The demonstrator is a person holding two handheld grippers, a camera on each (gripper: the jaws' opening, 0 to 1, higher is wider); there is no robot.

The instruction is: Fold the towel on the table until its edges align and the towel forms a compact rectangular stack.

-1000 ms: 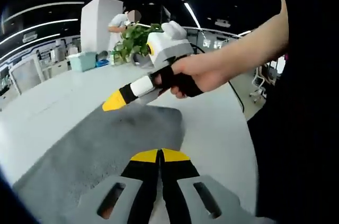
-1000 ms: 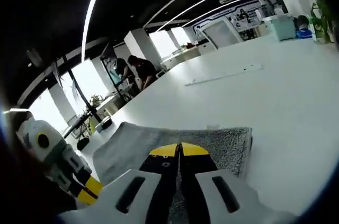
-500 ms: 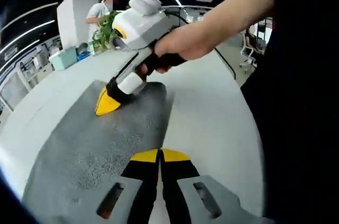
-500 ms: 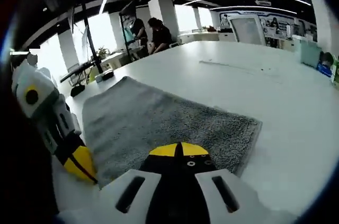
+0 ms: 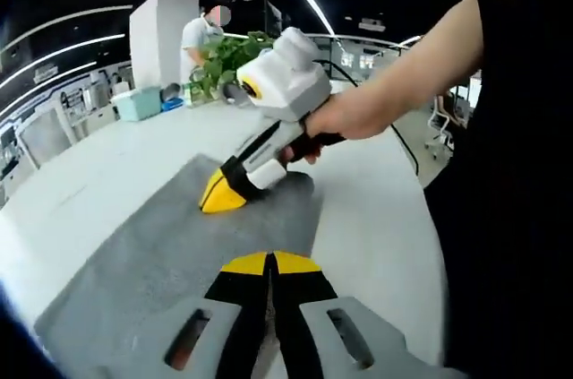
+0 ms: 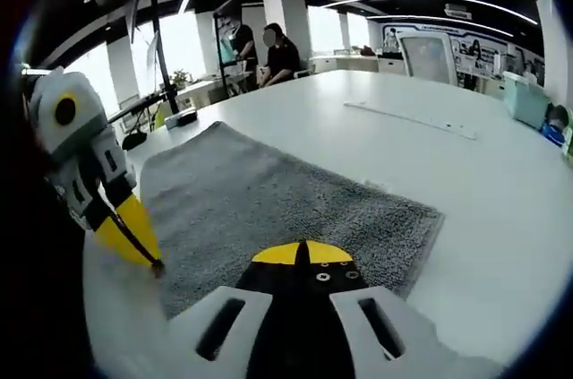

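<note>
- Since half a second ago the right claw (image 5: 222,196) has kept its yellow tip low on the far part of the towel, while the left claw's camera has backed off a little; the towel itself lies much as it did.
- The white worktop (image 6: 501,218) stretches wide all round, with a long pale strip (image 6: 410,119) lying well beyond the towel.
- The grey towel (image 6: 269,209) lies flat on the worktop near its edge, spread as a rectangle, its corners not yet squared into a compact stack as far as I can judge.
- The right claw has its jaws closed tip to tip with nothing between them; its tip rests on or just above the pile.
- The left claw (image 6: 134,234) also has its jaws together, empty, its point touching down at the towel's near border.
- To do this step well, I'd say each claw should open, pinch a corner on the same edge, then lift both evenly and carry them across so the borders meet square, without dragging the cloth.
</note>
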